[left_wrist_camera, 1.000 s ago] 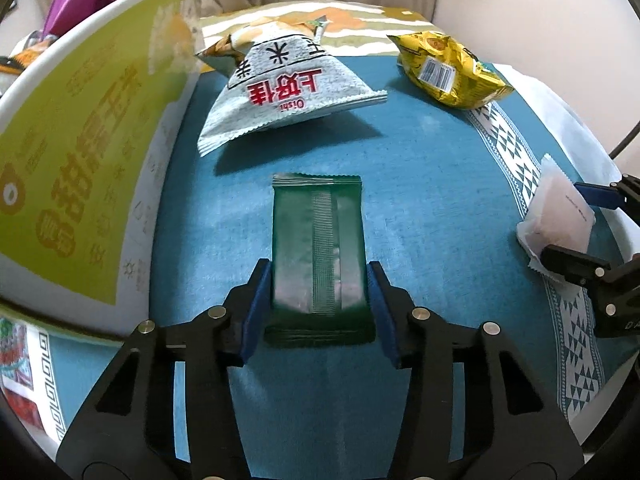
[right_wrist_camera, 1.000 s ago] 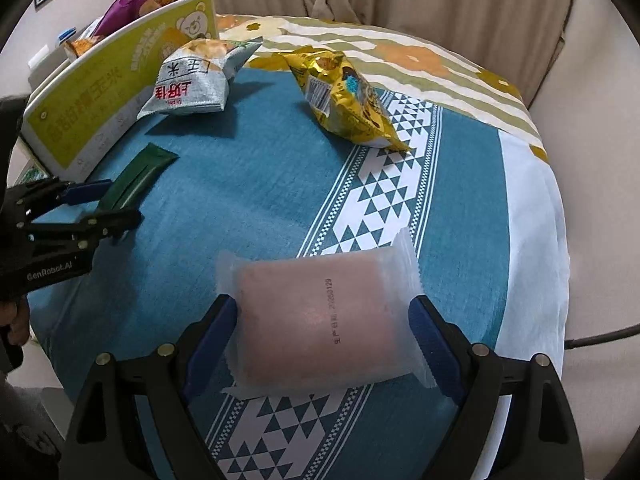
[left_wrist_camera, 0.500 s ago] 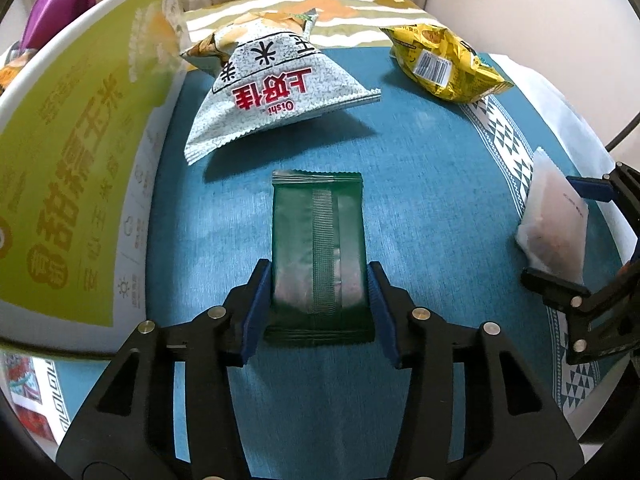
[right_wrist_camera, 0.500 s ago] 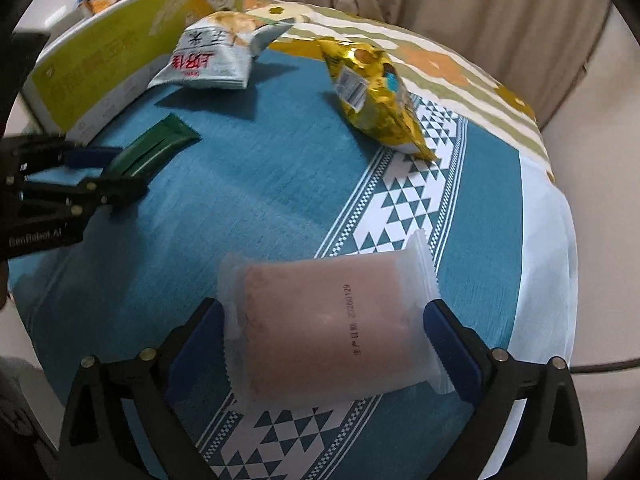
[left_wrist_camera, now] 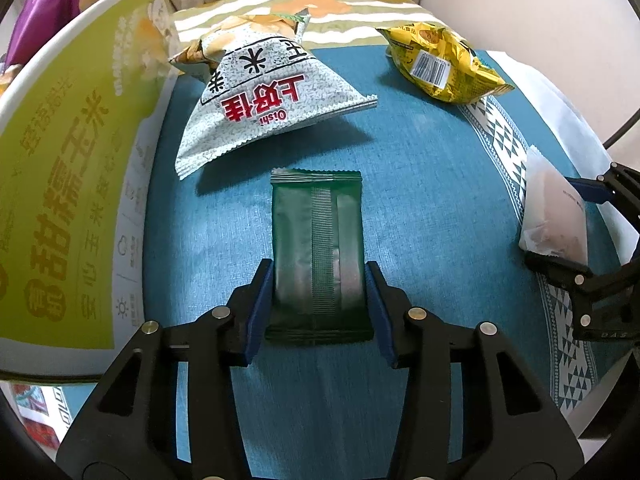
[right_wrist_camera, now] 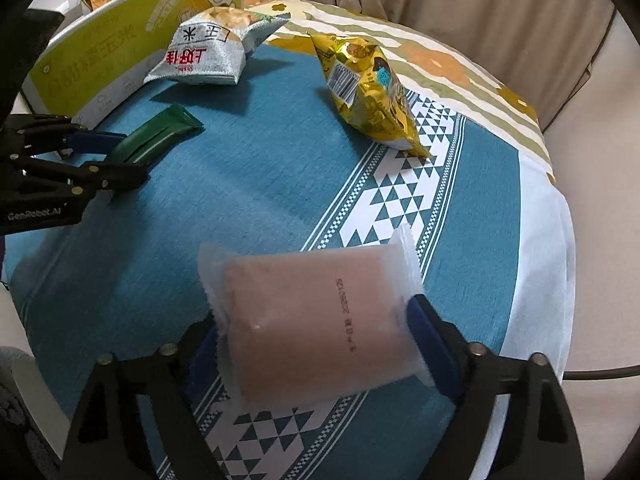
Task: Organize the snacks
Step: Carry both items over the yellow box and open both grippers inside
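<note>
My left gripper (left_wrist_camera: 319,304) is shut on a dark green snack packet (left_wrist_camera: 317,248), its pads against the packet's two long sides, just above the blue tablecloth. It also shows in the right wrist view (right_wrist_camera: 158,138). My right gripper (right_wrist_camera: 320,344) is shut on a frosted white packet with a pinkish filling (right_wrist_camera: 316,320), held tilted above the cloth. This packet also shows in the left wrist view (left_wrist_camera: 554,216). A grey-white chip bag (left_wrist_camera: 264,100) and a yellow bag (left_wrist_camera: 440,64) lie further back.
A large yellow-green cardboard box (left_wrist_camera: 68,184) stands along the left, with a purple bag (left_wrist_camera: 52,12) inside it. The blue tablecloth (right_wrist_camera: 272,184) has a white triangle-pattern band. Curtains hang behind the table, and the table edge lies to the right.
My right gripper has lifted and tilted the white packet while moving forward. My left gripper has moved slightly forward with the green packet, towards the chip bags.
</note>
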